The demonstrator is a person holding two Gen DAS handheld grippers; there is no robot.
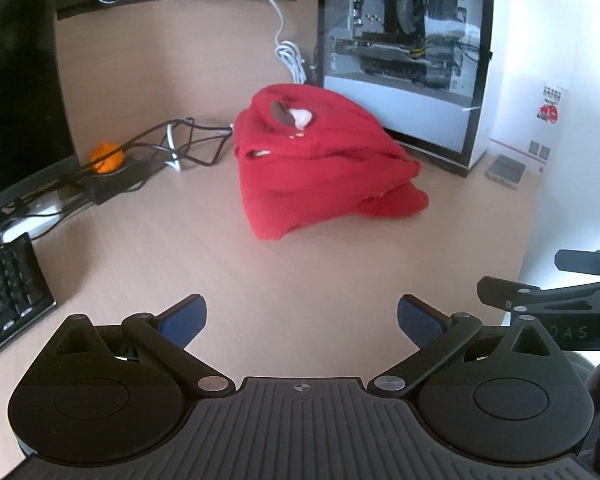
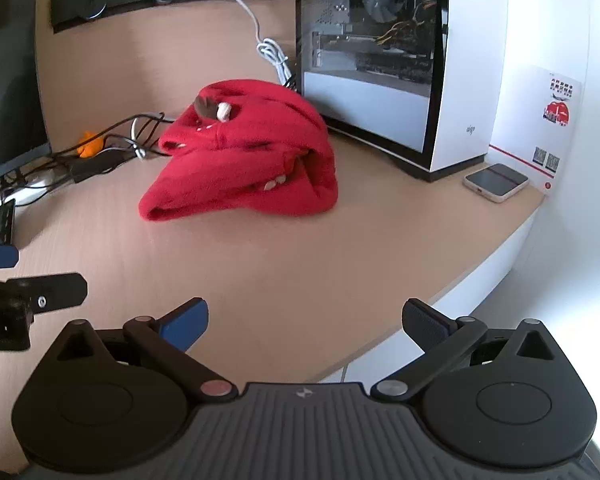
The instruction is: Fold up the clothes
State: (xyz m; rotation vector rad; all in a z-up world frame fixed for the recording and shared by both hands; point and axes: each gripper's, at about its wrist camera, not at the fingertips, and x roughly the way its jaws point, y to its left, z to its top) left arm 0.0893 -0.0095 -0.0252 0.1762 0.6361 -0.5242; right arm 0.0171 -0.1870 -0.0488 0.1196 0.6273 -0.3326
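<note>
Lying in a folded stack far back on the table point(image 1: 308, 280), the red garment point(image 1: 324, 164) sits well apart from both wide-open, empty claws, left claw point(image 1: 302, 322) and right claw point(image 2: 305, 324). Any nudge risks toppling its uneven layers.

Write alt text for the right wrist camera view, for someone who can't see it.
A red garment lies folded in a bundle on a light wooden desk, ahead of the open, empty right gripper. Behind it stand a glass-sided computer case and tangled cables; a phone lies at the right.
</note>
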